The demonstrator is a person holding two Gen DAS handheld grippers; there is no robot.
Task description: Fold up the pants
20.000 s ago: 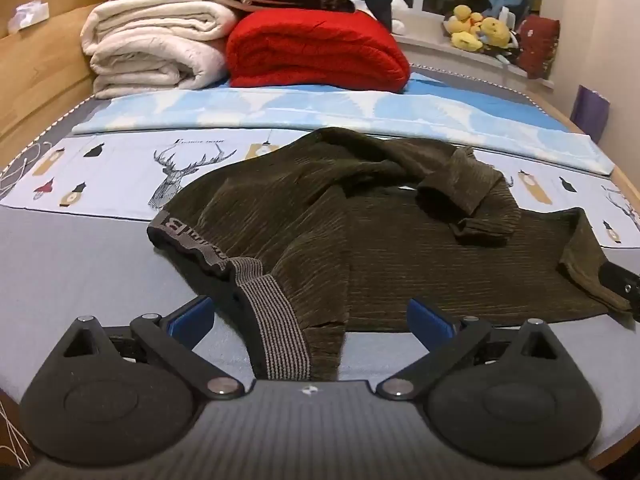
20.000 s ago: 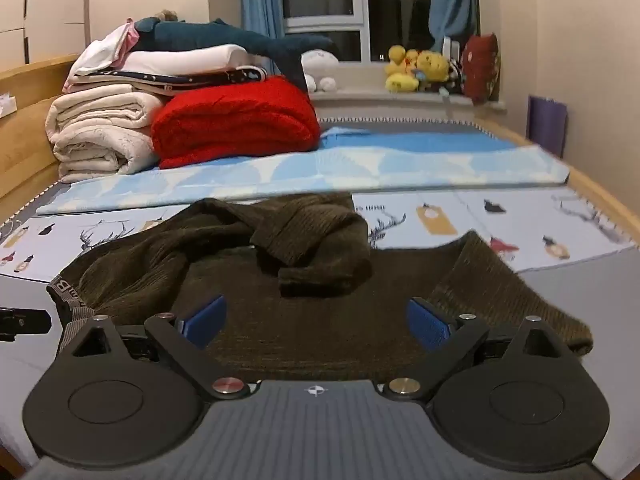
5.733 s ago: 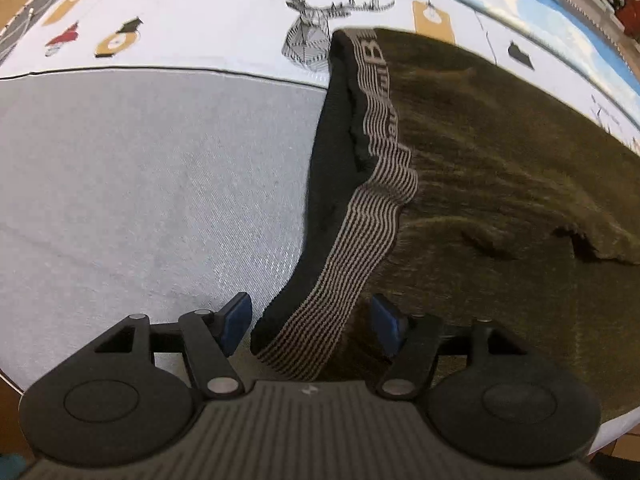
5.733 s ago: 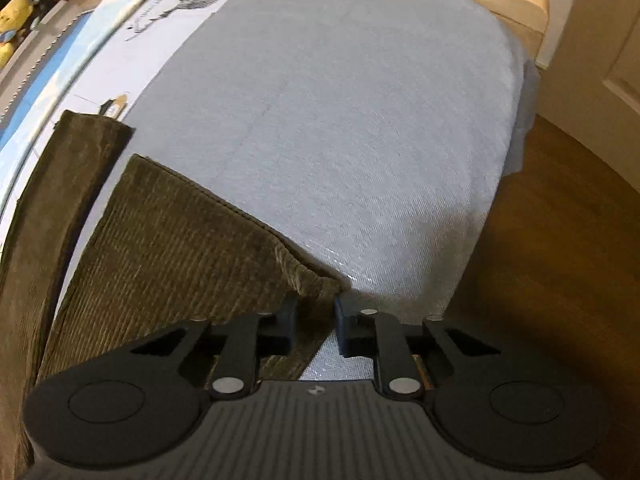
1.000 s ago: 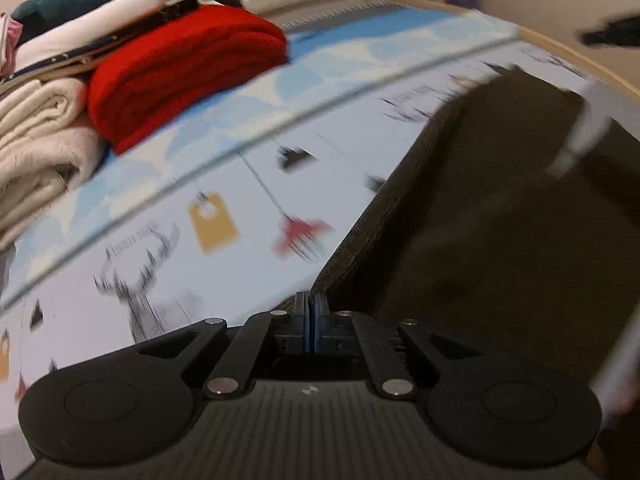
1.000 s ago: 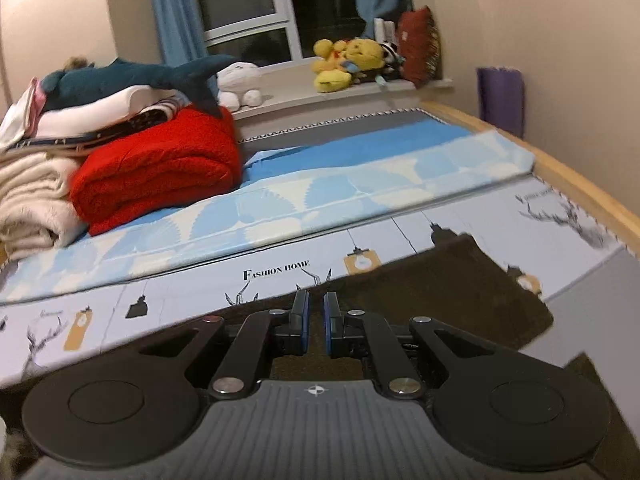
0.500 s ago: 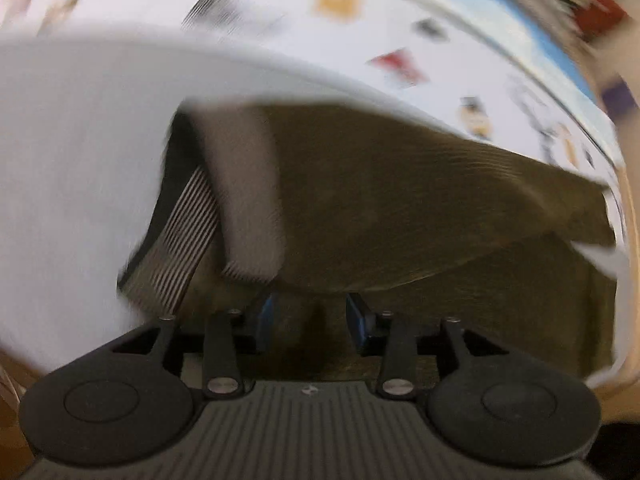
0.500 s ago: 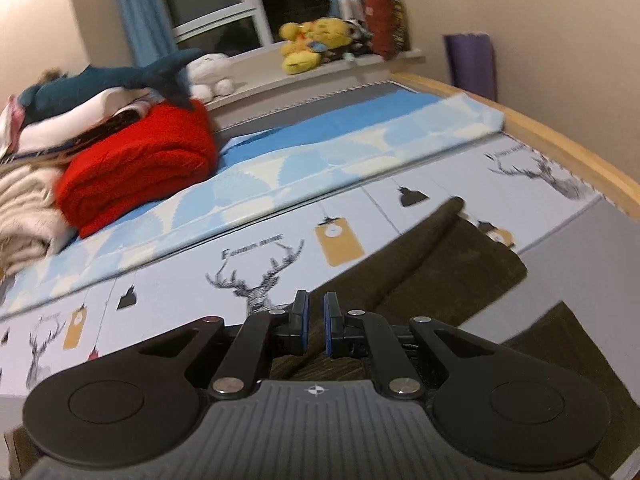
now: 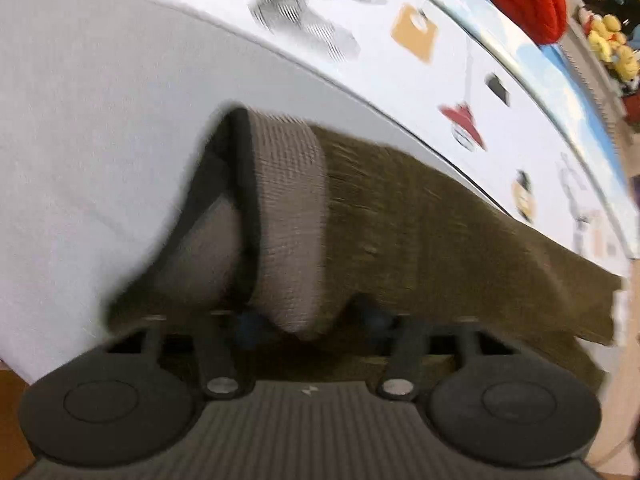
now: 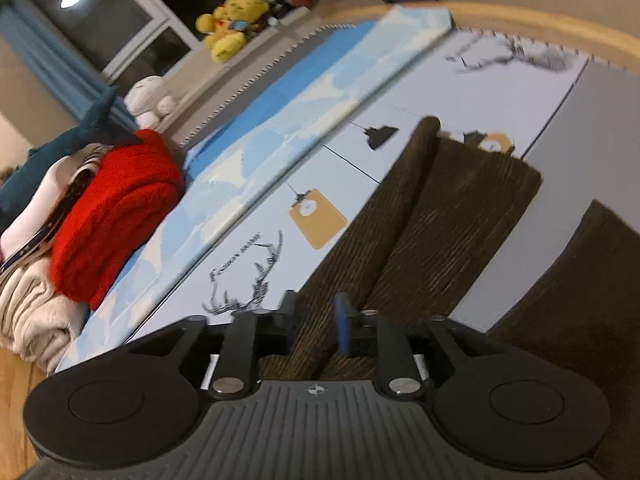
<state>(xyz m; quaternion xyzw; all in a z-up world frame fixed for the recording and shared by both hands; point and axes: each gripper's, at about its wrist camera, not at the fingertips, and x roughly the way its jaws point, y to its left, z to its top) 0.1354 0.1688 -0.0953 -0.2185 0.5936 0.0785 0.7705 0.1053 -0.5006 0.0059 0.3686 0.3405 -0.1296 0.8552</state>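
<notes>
Brown corduroy pants [image 9: 420,216] are seen folded lengthwise on a printed bed [image 9: 100,100], the striped grey waistband [image 9: 288,220] nearest the left camera. The left claw [image 9: 310,324] is parted, its pads set either side of the waistband's lower edge without pinching it. The right claw [image 10: 316,320] is likewise held apart over the pants [image 10: 420,232], with cloth lying between its fingers but ungripped. A red blanket [image 10: 116,212] is stacked against pale bedding [image 10: 28,312] at the far side, beneath a yellow plush [image 10: 230,20].
</notes>
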